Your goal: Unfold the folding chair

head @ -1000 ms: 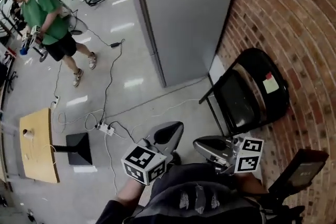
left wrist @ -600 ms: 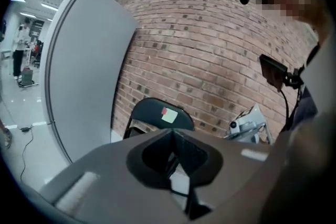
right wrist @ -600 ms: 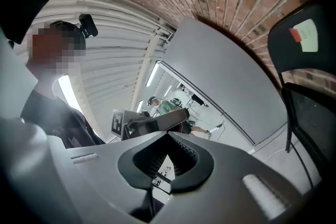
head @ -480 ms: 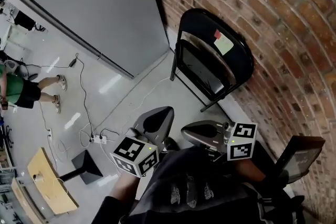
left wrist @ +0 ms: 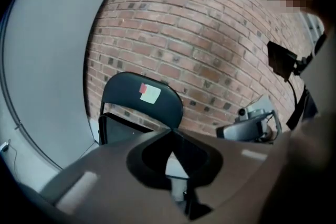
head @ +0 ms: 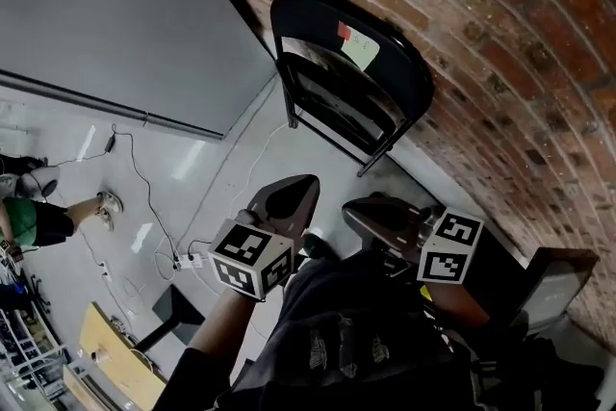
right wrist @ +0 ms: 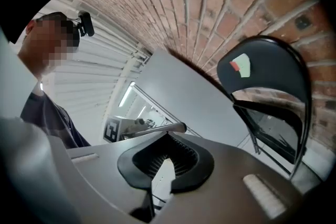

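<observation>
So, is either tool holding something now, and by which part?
Nothing is held. The left tool and the right tool are both shut and empty; the folded chair stands apart from them.

The folding chair (left wrist: 131, 110) stands folded against the brick wall (left wrist: 210, 34), with a pale label (left wrist: 150, 94) with a red corner on its backrest. A grey panel (left wrist: 42, 60) rises left of the chair. In front of the chair, the left gripper (left wrist: 170, 134) has its jaws pressed together, empty. The right gripper (left wrist: 251, 124) is to the right of the chair.
</observation>
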The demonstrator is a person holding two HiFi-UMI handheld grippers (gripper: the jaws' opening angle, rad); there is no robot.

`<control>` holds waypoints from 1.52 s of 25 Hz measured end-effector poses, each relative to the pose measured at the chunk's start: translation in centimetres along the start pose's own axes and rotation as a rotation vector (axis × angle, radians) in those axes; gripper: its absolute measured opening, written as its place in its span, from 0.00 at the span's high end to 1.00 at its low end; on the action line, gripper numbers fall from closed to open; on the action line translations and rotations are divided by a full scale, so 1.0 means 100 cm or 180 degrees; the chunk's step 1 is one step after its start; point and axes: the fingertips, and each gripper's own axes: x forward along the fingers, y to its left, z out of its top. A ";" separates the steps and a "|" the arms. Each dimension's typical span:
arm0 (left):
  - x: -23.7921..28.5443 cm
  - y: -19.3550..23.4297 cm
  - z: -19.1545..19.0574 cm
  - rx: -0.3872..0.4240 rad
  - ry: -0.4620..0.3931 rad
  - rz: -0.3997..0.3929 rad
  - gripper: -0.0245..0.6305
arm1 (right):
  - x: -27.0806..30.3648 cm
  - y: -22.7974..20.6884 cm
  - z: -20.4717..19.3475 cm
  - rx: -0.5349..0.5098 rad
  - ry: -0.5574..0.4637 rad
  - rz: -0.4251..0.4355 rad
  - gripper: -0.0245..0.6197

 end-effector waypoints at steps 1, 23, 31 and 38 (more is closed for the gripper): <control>0.012 0.000 0.000 0.0003 0.0052 -0.0009 0.96 | -0.006 -0.008 0.004 0.0021 -0.0059 -0.0084 0.96; 0.261 0.075 -0.055 -0.1209 0.1020 0.0475 0.31 | -0.103 -0.096 0.031 0.0226 -0.0480 -0.0884 0.96; 0.308 0.099 -0.101 -0.1354 0.1420 0.0763 0.22 | -0.111 -0.106 0.028 0.0213 -0.0397 -0.1054 0.96; 0.332 0.116 -0.114 -0.2127 0.1294 0.0554 0.22 | -0.124 -0.110 0.025 0.0133 -0.0276 -0.1260 0.96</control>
